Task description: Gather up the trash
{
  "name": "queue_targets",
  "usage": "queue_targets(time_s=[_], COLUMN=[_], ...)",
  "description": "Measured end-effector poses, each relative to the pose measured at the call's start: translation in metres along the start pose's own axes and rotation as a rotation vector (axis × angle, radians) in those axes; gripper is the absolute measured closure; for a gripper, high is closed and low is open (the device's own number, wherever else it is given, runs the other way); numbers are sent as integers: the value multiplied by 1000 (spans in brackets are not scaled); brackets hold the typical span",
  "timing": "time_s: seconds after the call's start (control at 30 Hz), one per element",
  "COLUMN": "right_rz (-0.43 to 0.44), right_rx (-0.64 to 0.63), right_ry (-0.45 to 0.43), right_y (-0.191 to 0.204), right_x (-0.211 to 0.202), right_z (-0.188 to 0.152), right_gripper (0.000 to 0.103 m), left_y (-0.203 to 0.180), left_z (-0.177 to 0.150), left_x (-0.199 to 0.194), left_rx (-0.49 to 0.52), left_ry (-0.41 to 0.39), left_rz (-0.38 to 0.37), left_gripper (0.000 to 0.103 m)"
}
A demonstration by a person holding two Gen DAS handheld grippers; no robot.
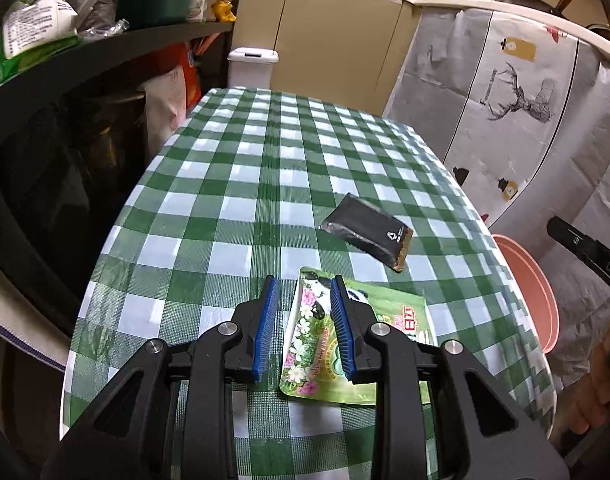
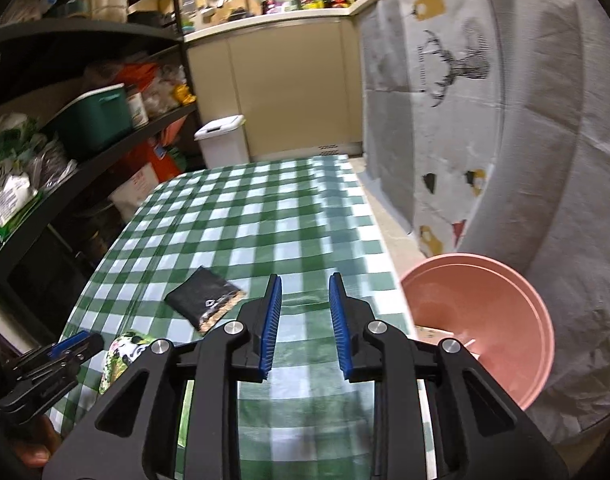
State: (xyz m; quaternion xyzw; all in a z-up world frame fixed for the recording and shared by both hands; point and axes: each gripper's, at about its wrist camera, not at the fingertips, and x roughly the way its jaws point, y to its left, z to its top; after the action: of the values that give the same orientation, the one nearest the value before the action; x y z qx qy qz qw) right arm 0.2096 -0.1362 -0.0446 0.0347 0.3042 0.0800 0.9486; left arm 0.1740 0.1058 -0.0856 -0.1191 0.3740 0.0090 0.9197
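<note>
Green-and-white checked oilcloth covers the table [image 1: 233, 184]. Two pieces of trash lie on it: a green panda-print wrapper [image 1: 325, 344] near the front edge and a black sachet [image 1: 367, 232] a little farther in, apart from each other.

Left gripper [image 1: 305, 292]: blue pads apart, nothing clamped. It hangs over the left part of the wrapper; the right-hand pad overlaps the print, but whether it touches the wrapper cannot be told.

Right gripper [image 2: 305, 290]: blue pads apart, empty, over bare cloth to the right of the sachet [image 2: 203, 300].

A pink basin [image 2: 501, 320] sits just off the table's right edge. A white lidded bin [image 2: 221, 140] stands beyond the far end.
</note>
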Motion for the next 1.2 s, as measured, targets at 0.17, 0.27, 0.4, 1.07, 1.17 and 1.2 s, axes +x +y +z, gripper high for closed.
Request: queue_targets(time_s=[0.17,0.27,0.4,1.07,1.17,1.2], right_rz=[24,33,42,149,167,175], right_rx=[-13,-21,-39,-115,-96,-98], right_ry=[22,31,45,193,236,248], right_y=[11,16,24,84,89,92], right_x=[14,21,29,92,106,111], right_z=[-2,-3,-5,-19,-18,-17], right_gripper=[78,78,77,60,52,46], left_y=[-1,-1,-1,57,63,63], left_z=[-4,-7,-8,9,9,9], left_x=[12,21,28,-5,1,4], left_rx=[12,14,6,-168,-179,-184], left_ry=[42,73,95,-84,-58,-41], left_rz=[-22,-32,-52,200,187,176], left_gripper=[76,76,77,96,95,94])
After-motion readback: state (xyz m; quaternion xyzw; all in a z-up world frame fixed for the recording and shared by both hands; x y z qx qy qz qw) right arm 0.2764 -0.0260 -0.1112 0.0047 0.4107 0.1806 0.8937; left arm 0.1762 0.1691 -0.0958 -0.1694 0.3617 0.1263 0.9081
